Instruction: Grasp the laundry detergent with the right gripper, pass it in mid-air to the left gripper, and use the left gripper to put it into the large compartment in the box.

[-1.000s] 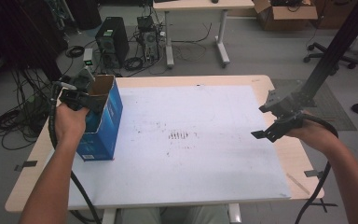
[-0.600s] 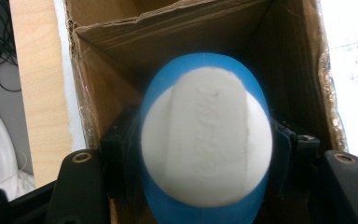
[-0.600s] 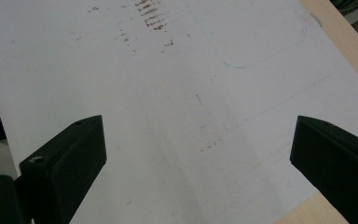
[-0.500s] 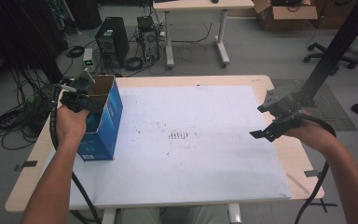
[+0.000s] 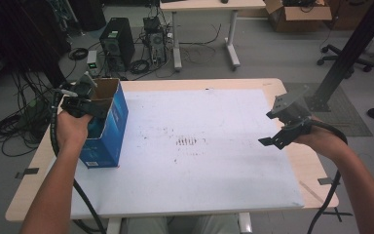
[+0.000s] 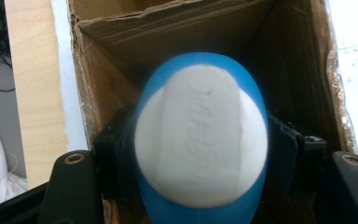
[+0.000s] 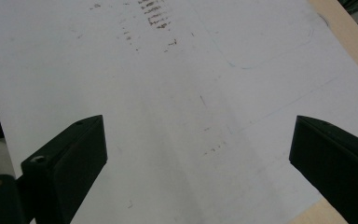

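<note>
The left gripper (image 6: 200,154) is over the open top of the blue box (image 5: 106,127), which stands near the left edge of the tabletop (image 5: 199,195), toward the far corner. Between its jaws sits a blue and white egg-shaped thing (image 6: 200,140). The jaws have just been opening a little, and the egg-shaped thing is between them, with the black pads close against its sides. I cannot tell if they press on it or have just let go.

What could go wrong? If the jaws open too slowly or only on one side, the egg-shaped thing could tip and catch on the torn cardboard rim. It looks almost as wide as the inside of the box, so it might get stuck partway down. The box is tall and has nothing holding it, so a bump from the gripper on its way out could knock it over toward the left edge.

The egg-shaped thing is round and smooth, blue around the outside, with a white face and a raised white band down the middle. It looks slippery.

The right gripper (image 7: 196,172) hangs above the white sheet near the right edge of the tabletop, jaws wide apart, with nothing in them.
</note>
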### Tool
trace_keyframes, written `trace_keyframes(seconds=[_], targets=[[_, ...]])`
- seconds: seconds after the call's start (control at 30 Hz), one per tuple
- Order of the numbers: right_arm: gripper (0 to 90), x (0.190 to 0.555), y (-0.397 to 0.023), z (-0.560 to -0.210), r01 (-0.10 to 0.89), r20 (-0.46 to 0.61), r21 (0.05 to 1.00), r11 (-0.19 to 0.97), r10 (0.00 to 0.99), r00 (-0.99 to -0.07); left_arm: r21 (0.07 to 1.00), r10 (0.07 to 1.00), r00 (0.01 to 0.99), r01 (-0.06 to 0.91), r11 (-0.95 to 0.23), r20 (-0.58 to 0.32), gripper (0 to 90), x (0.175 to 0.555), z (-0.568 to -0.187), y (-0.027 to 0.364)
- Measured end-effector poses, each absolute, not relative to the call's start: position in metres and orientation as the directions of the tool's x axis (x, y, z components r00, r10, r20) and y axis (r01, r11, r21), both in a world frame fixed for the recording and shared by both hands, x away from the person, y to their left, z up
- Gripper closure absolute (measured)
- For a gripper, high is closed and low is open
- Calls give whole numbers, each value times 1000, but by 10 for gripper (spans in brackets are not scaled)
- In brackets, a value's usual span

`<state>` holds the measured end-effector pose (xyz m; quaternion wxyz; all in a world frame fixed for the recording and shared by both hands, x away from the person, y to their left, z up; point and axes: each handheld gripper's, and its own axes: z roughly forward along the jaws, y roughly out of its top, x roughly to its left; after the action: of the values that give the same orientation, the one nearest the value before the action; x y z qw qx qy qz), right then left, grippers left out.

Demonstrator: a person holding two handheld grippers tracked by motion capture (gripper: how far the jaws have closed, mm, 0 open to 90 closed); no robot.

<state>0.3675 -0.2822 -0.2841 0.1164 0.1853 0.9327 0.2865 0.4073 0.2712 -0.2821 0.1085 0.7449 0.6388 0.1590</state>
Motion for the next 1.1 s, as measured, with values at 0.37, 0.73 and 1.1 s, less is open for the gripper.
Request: trace_keyframes(seconds=[0.37,0.73,1.1], targets=[[38,366,-285,-284,287,-107,575,766,418,-902,375,987,130,914,-156,92,241,406,-264,271],[40,363,-284,-276,277,-115,576,769,412,-904,438,986,141,883,-168,94,153,396,-223,270],[40,359,-284,-266,269,-127,574,773,409,-904,476,960,261,835,-276,100,79,384,-183,239]])
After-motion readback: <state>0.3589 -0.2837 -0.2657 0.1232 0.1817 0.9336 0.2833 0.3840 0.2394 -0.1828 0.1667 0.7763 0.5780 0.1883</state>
